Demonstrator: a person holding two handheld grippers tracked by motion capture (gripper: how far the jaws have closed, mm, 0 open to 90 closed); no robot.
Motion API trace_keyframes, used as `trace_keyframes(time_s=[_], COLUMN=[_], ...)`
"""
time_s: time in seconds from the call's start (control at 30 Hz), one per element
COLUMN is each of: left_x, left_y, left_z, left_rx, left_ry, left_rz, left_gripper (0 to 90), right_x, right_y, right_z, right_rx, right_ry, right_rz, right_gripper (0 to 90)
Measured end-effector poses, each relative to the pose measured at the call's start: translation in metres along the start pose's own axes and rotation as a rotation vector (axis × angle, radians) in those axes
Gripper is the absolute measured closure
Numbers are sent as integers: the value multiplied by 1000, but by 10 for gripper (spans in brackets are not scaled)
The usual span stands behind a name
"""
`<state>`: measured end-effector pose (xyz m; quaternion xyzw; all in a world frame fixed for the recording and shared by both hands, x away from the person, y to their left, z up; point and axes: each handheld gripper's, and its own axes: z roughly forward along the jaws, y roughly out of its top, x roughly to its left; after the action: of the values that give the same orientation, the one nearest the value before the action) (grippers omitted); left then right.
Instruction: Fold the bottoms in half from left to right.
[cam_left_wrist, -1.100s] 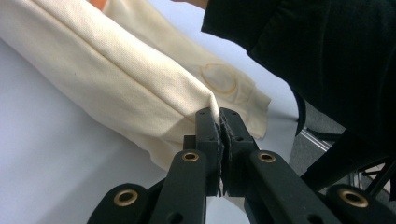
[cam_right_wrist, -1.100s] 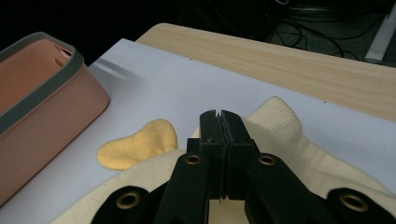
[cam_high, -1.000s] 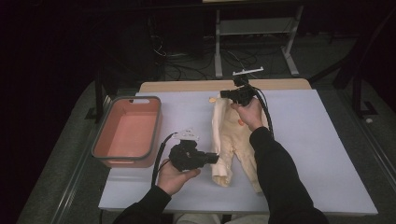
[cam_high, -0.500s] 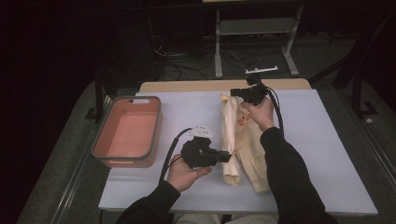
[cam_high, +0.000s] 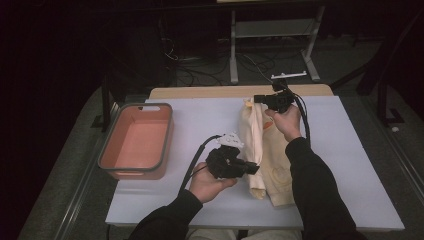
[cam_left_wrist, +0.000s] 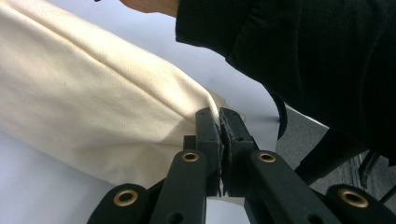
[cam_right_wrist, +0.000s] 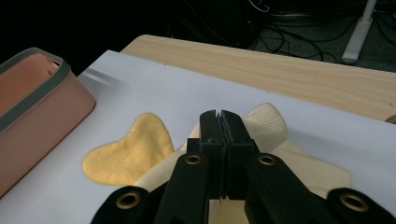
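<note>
Cream-coloured knitted garment (cam_high: 267, 150), folded into a long narrow strip, lies on the pale blue-grey bench (cam_high: 345, 165), running from its far edge toward the person, well to the right of the salmon-pink plastic tub with a grey rim (cam_high: 136, 142). The left tongs (cam_high: 254, 169) are pinched shut on a fold of cloth at the garment's near end, on the side facing the tub; in the left gripper view the jaws meet on the cream cloth with no gap. The right tongs (cam_high: 258, 98) are likewise clamped on the garment's far end, the end farther from the tub's near corner, beside a yellow, heart-like patch (cam_right_wrist: 128, 156) and a ribbed cuff (cam_right_wrist: 271, 123). Holding both ends of one long edge probably serves to keep the fold taut and straight, so the strip can be lifted or laid over evenly, away from the tub.
</note>
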<state>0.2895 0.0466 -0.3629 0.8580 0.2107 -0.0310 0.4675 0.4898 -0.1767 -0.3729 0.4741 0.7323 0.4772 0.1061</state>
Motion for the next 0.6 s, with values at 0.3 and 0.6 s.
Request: trace_keyframes(time_s=[0.3,0.6], left_x=[-3,-8], left_y=[5,15], left_z=[17,42], left_rx=[30,90], left_ry=[-10,-35], left_rz=[24,57], left_gripper=[874,874], right_x=[-14,-31], right_y=[-11,-22], right_z=[-5,-16], right_rx=[-16,-26], right_ry=[8,3], right_rz=[41,80], right_gripper=[876,876])
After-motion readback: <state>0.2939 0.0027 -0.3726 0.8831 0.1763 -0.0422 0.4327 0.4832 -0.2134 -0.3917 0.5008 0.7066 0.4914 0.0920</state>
